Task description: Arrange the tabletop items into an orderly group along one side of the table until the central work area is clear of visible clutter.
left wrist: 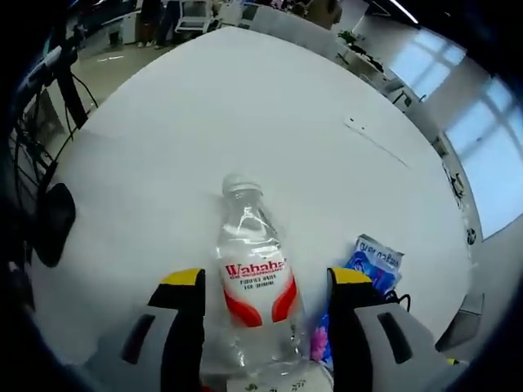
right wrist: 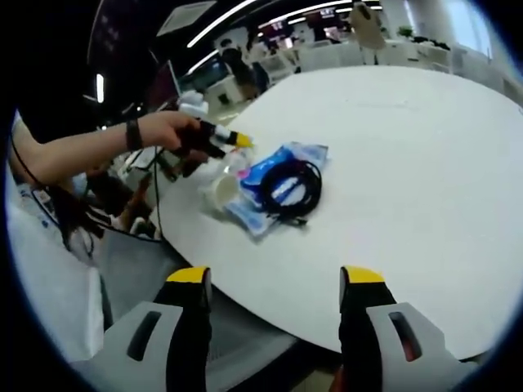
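- The left gripper (left wrist: 263, 314) has its yellow-tipped jaws on either side of a clear water bottle (left wrist: 255, 298), which lies on the white table (left wrist: 245, 114) with its cap pointing away; the jaws seem to hold it, though contact is hard to see.
- A blue packet (left wrist: 369, 265) lies just right of the bottle.
- In the right gripper view, a hand (right wrist: 167, 131) reaches in from the left, arm outstretched, gripping the left gripper at the table's near-left edge.
- A black cable (right wrist: 290, 189) is coiled on the packet.
- The right gripper (right wrist: 275, 282) hovers off the table edge, jaws wide and holding nothing.
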